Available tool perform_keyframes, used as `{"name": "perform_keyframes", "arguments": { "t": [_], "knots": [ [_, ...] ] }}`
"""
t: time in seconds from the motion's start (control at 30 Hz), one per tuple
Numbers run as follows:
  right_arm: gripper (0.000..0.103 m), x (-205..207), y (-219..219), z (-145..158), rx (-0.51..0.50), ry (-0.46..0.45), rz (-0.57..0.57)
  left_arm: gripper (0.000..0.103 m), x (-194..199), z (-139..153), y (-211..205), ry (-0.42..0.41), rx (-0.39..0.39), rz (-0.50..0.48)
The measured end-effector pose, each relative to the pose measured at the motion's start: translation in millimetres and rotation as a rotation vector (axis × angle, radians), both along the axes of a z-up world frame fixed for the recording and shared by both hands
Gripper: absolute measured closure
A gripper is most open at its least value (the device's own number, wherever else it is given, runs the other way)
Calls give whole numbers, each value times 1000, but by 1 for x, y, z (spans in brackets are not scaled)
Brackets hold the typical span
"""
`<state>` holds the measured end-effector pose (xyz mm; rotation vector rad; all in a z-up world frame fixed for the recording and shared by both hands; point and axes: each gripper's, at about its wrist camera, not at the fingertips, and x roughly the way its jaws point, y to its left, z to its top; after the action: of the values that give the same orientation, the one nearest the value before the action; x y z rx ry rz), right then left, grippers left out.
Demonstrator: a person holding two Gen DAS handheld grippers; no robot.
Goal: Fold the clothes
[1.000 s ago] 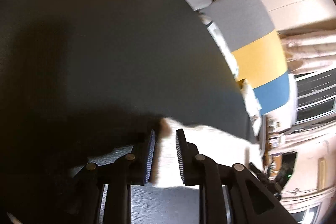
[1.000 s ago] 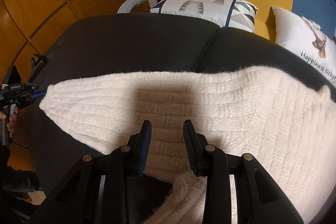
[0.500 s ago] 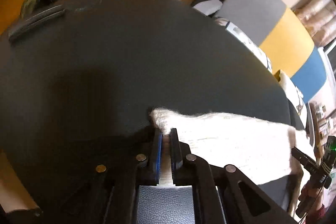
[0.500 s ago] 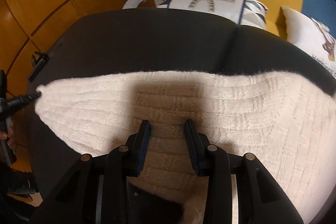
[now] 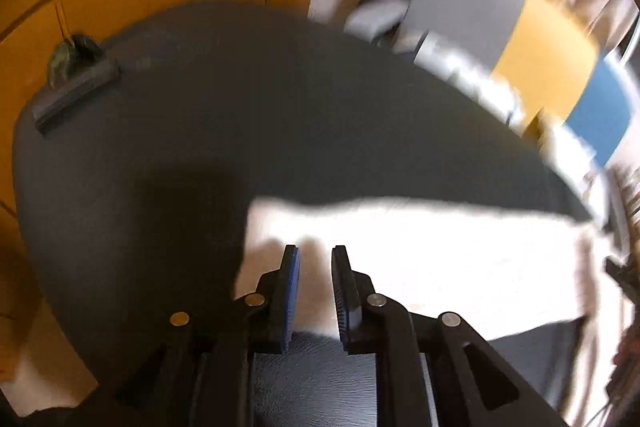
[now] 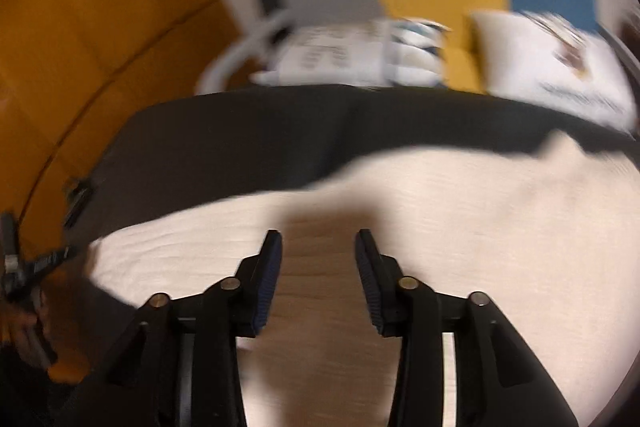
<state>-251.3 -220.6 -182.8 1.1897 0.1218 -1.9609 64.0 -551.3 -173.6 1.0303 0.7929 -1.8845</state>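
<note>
The soft cream-white knitted sweater [image 6: 460, 227] lies spread out flat on top of a dark grey cushion. It is wide and takes up most of the near part of the cushion. In the right wrist view its far edge makes a wavy line, with a little bump sticking up near the right side. Faint knit rows run across it. One long part [image 5: 420, 251] reaches out to the left like a band and ends in a blunt tip. In the left wrist view this band looks very bright, almost glowing white. Both pictures are blurry, so the small stitches are hard to see.
</note>
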Motion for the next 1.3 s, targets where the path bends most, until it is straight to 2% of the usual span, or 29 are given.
{"name": "perform_keyframes", "arguments": {
  "t": [0.07, 0.13, 0.2, 0.27, 0.37, 0.5, 0.57, 0.63, 0.7, 0.73, 0.83, 0.93, 1.03, 1.13, 1.3],
  "knots": [
    [57, -14, 10, -23, 65, -52, -54, 87, -4, -4, -4, -16, 15, 26],
    [56, -16, 19, -30, 6, -48, -42, 88, -8, 1, -7, -13, 20, 47],
    [56, -15, 28, -27, -18, -86, -37, 88, -15, 10, -5, -3, 21, 47],
    [56, -11, 50, -15, -88, -104, -41, 88, -33, 25, 9, 55, 16, 9],
    [56, 3, 99, 7, -186, -82, -44, 88, -68, 45, 41, 175, 41, -121],
    [56, 32, 221, 28, -259, -46, -114, 87, -150, 60, 117, 207, 27, -394],
    [56, 51, 295, 35, -224, 2, -209, 87, -188, 57, 161, 203, 45, -508],
    [50, 80, 370, 41, -109, 107, -323, 87, -222, 52, 212, 210, 100, -614],
    [44, 109, 425, 39, 33, 178, -396, 87, -261, 44, 260, 201, 140, -708],
    [44, 123, 450, 36, 98, 202, -424, 87, -277, 41, 287, 195, 143, -755],
    [44, 152, 499, 21, 233, 230, -475, 87, -286, 43, 366, 192, 143, -868],
    [44, 157, 517, 5, 226, 207, -492, 87, -271, 50, 431, 172, 143, -952],
    [44, 150, 521, -10, 202, 206, -506, 87, -289, 46, 466, 137, 131, -1013],
    [44, 138, 519, -24, 199, 208, -503, 87, -300, 42, 478, 108, 110, -1064],
    [44, 129, 515, -31, 256, 251, -493, 87, -332, 24, 497, 47, 90, -1104]
  ]
}}
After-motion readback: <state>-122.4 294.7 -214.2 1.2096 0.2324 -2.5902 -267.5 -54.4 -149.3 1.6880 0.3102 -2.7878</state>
